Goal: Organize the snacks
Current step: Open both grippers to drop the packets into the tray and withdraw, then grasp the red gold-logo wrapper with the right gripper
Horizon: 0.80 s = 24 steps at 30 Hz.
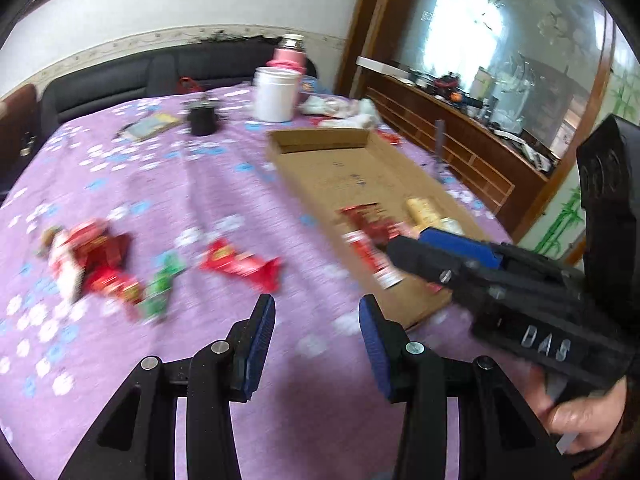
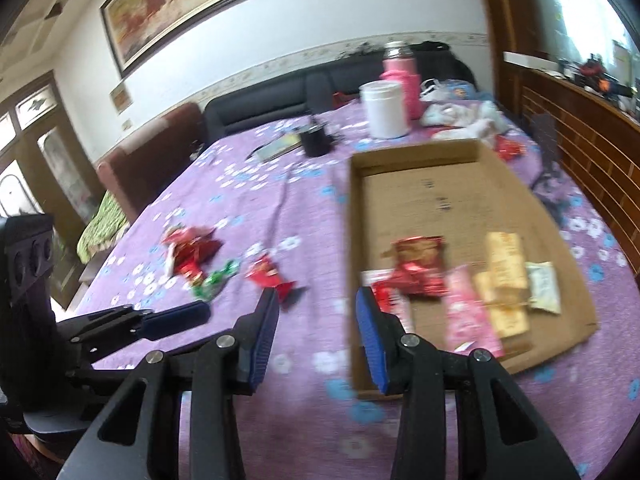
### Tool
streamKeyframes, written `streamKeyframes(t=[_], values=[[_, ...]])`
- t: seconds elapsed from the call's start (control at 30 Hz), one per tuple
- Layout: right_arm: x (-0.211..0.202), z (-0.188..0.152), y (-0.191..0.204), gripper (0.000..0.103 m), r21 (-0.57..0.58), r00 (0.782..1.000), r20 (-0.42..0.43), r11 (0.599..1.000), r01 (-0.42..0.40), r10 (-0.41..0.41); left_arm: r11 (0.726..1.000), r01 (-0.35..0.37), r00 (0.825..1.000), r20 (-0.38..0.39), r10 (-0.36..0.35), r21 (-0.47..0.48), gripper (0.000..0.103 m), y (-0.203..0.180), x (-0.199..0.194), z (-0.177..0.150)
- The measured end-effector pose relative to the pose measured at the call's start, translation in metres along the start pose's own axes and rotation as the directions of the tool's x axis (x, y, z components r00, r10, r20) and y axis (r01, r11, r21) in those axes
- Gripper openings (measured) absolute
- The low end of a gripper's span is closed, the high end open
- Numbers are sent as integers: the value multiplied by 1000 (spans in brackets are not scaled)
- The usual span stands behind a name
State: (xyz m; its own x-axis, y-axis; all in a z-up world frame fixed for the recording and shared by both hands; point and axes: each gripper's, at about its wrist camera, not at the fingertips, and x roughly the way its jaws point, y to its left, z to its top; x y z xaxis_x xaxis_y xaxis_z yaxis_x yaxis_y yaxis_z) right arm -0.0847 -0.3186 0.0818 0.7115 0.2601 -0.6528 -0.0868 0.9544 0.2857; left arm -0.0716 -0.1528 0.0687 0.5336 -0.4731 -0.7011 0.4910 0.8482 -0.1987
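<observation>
Painting (image 2: 192, 4) (framed) shows in right view only.

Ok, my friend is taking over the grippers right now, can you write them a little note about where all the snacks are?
Left gripper: open, nothing in it, above the purple tablecloth.
Right gripper: open, nothing in it, at the near edge of the cardboard tray.
Done: several snacks lie in the tray's near end: a red packet, a pink packet, yellow packets and a pale one.
Left: a red snack pile, a green candy and one red packet lie loose on the cloth, left of the tray.
</observation>
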Motion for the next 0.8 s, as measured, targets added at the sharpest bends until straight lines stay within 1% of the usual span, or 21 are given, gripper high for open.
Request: streamKeyframes(t=[0.1, 0.2, 0.27, 0.3, 0.4, 0.47, 0.57, 0.6, 0.7, 0.73, 0.77, 0.8], values=[[13, -1, 17, 39, -25, 999, -33, 1000, -18, 17, 998, -51, 999, 1, 51, -35, 46, 32, -13, -19], [33, 1, 34, 39, -66, 996, -91, 998, -24, 18, 987, -119, 993, -6, 119, -112, 46, 79, -23, -41], [49, 4, 42, 39, -93, 992, -127, 995, -37, 25, 973, -165, 986, -12, 165, -159, 46, 102, -26, -48], [60, 7, 47, 39, -113, 988, -153, 993, -41, 23, 959, -203, 979, -17, 204, -196, 46, 119, -28, -54], [87, 15, 59, 40, -159, 979, -204, 986, -50, 16, 933, -245, 969, -33, 245, -262, 46, 148, -29, -61], [104, 20, 64, 43, -202, 972, -233, 979, -39, -9, 923, -216, 976, -36, 216, -318, 46, 164, -32, -66], [126, 25, 67, 43, -251, 964, -256, 968, 0, -67, 925, -213, 976, -31, 214, -315, 46, 166, -32, -68], [132, 25, 65, 43, -260, 961, -262, 965, 14, -84, 928, -201, 979, -32, 201, -314, 46, 167, -30, -69], [143, 21, 57, 43, -239, 953, -291, 971, 11, -82, 935, -177, 983, -21, 180, -308, 46, 166, -32, -68], [143, 20, 55, 37, -234, 955, -287, 972, 9, -78, 935, -170, 985, -23, 171, -311, 46, 167, -31, -68], [141, 18, 56, 23, -238, 958, -274, 971, 13, -80, 935, -167, 985, -24, 168, -313, 46, 167, -31, -68], [141, 17, 58, 19, -242, 958, -273, 970, 16, -84, 934, -162, 986, -24, 163, -319, 46, 167, -31, -69]])
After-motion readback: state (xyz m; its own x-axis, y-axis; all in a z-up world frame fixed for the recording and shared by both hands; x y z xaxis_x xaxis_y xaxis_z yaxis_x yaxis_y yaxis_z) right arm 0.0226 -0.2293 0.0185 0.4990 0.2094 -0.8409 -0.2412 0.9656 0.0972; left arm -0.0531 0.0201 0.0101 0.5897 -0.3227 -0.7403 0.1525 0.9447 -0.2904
